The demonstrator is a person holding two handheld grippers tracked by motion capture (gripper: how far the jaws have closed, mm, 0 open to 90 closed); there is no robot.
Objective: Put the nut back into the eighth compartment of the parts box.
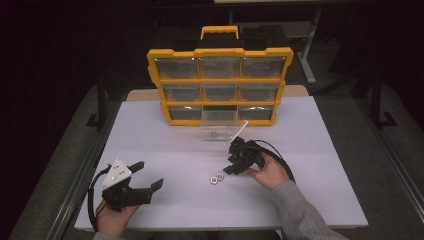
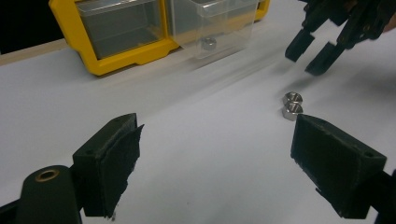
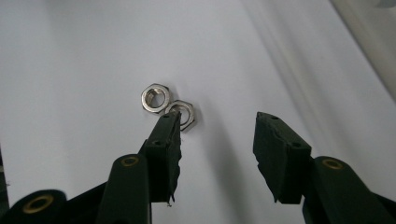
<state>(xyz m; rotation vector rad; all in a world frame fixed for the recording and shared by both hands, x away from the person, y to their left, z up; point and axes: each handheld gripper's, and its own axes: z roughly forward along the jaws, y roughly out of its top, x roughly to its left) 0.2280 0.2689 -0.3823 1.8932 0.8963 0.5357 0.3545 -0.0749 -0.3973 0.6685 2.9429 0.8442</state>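
Two steel nuts [image 1: 216,177] lie touching each other on the white bench [image 1: 310,150], in front of the yellow organiser [image 1: 220,86] and a little toward the person from its pulled-out clear drawer [image 1: 218,131], which already holds one nut [image 2: 208,43].

The likeliest trouble is a bad pick. In the right gripper view the right gripper [image 3: 215,128] sits off-centre: one of its jaws stands just over the nearer nut [image 3: 183,113], while the other is well to the side over bare bench. Closing from here would probably push that nut sideways into its neighbour [image 3: 156,98] rather than clamp it, and both could skid. Because the nuts touch, the jaws might also catch both at once, or pinch one by an edge so it flips out. The flat, thin nuts give little to grip.

The right gripper is partly open with nothing between its jaws, tilted down toward the nuts from the drawer side, the hand [image 1: 270,170] behind it. The left gripper [image 1: 148,176] rests low on the bench, well away from the nuts on the organiser's left side, jaws wide and empty, pointing toward them.
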